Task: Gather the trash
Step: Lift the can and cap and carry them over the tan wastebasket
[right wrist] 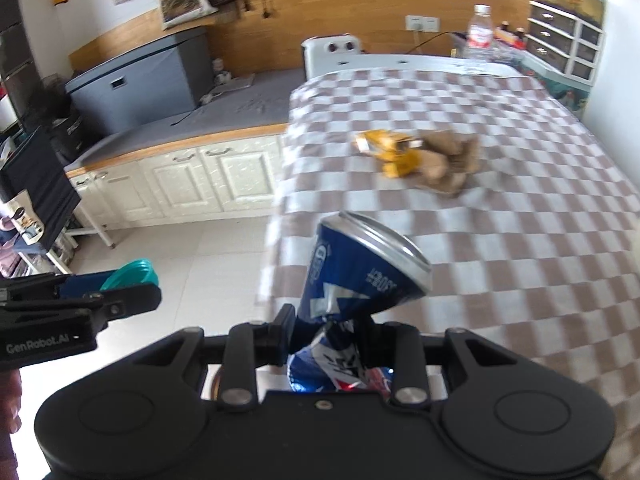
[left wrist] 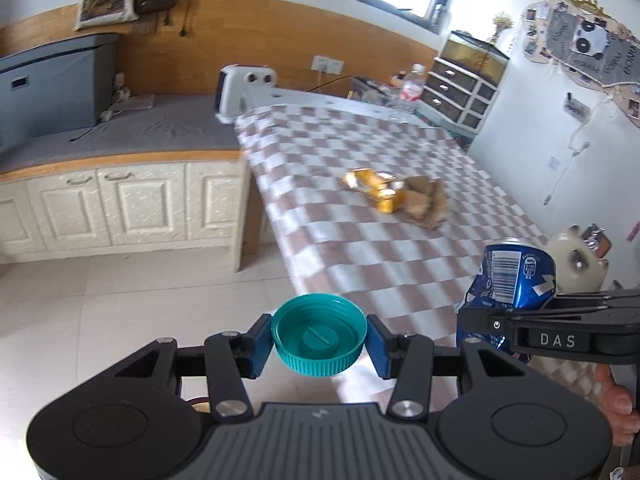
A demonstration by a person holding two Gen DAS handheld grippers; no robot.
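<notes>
Presently the left gripper (left wrist: 319, 338) is clamped on 1 teal lid (left wrist: 319, 335), held open-side up above the floor beside the checkered table (left wrist: 360, 168). The right gripper (right wrist: 330, 338) is closed tight on 1 crushed blue can (right wrist: 356, 276) over the table's near edge. Well apart, 1 yellow wrapper (left wrist: 378, 190) and crumpled brown paper (left wrist: 426, 200) lie touching mid-table.

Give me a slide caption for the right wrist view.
Right gripper clamps a crushed blue can beside the checkered table; yellow wrapper remains.
</notes>
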